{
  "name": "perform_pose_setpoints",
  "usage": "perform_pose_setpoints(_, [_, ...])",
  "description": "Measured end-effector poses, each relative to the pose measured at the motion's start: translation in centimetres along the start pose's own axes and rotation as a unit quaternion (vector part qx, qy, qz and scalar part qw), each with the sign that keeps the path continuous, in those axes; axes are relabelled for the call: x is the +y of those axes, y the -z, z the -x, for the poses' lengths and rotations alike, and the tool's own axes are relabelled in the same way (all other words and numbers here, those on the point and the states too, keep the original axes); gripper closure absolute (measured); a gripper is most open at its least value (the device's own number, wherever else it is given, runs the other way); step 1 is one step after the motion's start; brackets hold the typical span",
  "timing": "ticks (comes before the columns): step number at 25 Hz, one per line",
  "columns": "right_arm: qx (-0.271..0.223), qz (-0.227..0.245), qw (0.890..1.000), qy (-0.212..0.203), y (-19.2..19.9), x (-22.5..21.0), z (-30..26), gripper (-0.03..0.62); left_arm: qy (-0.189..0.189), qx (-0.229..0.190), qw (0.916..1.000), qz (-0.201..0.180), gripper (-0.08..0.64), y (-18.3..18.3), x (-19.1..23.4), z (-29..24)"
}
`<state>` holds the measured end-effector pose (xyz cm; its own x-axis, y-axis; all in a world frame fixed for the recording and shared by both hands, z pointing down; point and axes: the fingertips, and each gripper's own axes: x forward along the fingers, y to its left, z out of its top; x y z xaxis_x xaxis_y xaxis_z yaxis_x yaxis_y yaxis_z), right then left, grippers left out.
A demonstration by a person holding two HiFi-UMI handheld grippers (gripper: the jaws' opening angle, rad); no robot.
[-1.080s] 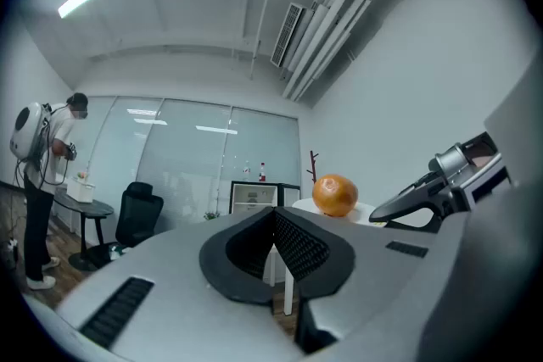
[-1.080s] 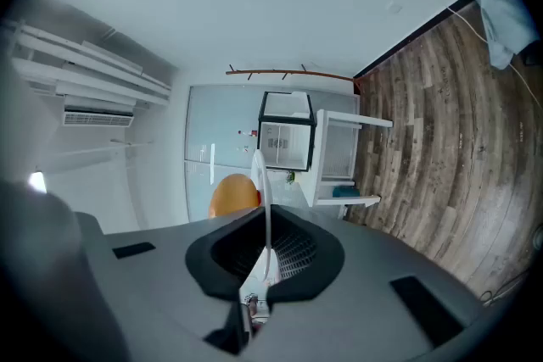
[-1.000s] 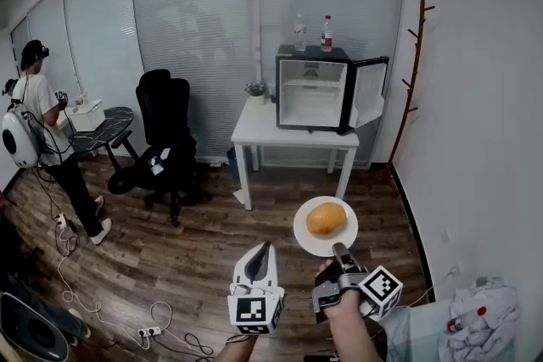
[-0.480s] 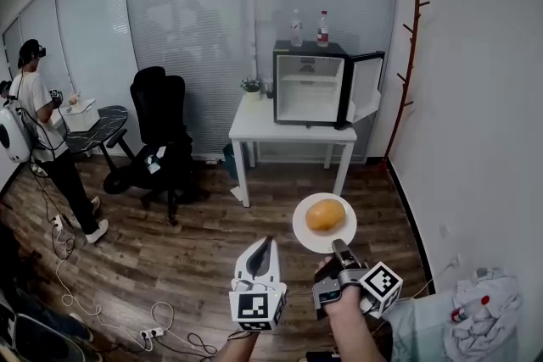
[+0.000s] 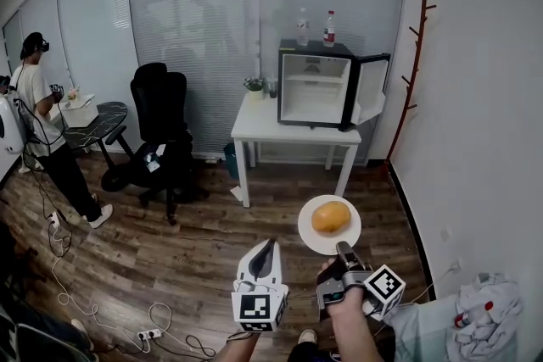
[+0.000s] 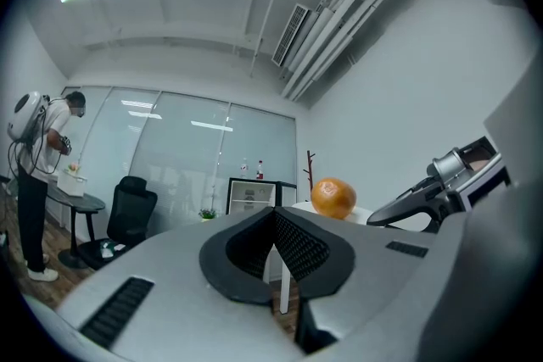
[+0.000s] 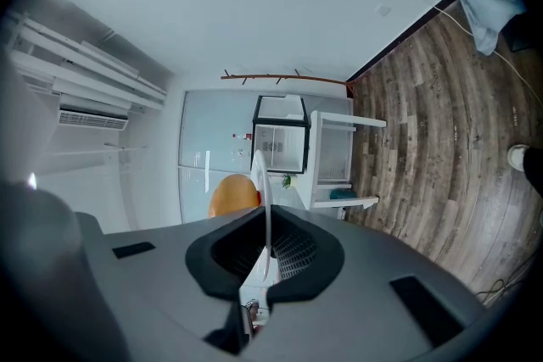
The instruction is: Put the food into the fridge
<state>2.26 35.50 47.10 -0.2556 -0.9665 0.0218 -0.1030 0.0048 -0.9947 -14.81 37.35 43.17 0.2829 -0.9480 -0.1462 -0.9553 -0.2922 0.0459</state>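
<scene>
A round orange food item (image 5: 331, 217) lies on a white plate (image 5: 314, 241). My right gripper (image 5: 342, 250) is shut on the plate's near rim and holds it level in the air. In the right gripper view the plate's edge (image 7: 266, 208) runs between the jaws, with the orange food (image 7: 233, 195) to its left. My left gripper (image 5: 265, 248) is shut and holds nothing, just left of the plate; its view shows the orange food (image 6: 333, 197) off to the right. The black mini fridge (image 5: 316, 87) stands on a white table (image 5: 254, 127) across the room, its door (image 5: 370, 89) swung open to the right.
Two bottles (image 5: 315, 28) stand on the fridge and a small plant (image 5: 254, 87) beside it. A black office chair (image 5: 163, 131) sits left of the table. A person (image 5: 38, 119) stands at far left by a small table. Cables (image 5: 102, 314) lie on the wood floor. A coat stand (image 5: 411, 72) leans at the right wall.
The view has shifted a little, with fridge and table slightly larger. Both grippers keep their places in view, the right one still holding the plate. The person at far left has shifted slightly.
</scene>
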Motion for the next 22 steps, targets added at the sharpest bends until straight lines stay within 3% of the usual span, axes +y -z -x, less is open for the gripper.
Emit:
perform_pose_setpoints(7, [0.012,-0.010,1.000,-0.002,-2.7,-0.5,-6.6,0.558,-0.011,0.002,0.9999,-0.002,0.534,0.9,1.1,-6.8])
perform_pose_setpoints(22, [0.024,-0.019,1.000,-0.005,-15.3,-0.2,-22.7,0.558,-0.034,0.004,0.9993,-0.016,0.534,2.2,-0.5,-27.1])
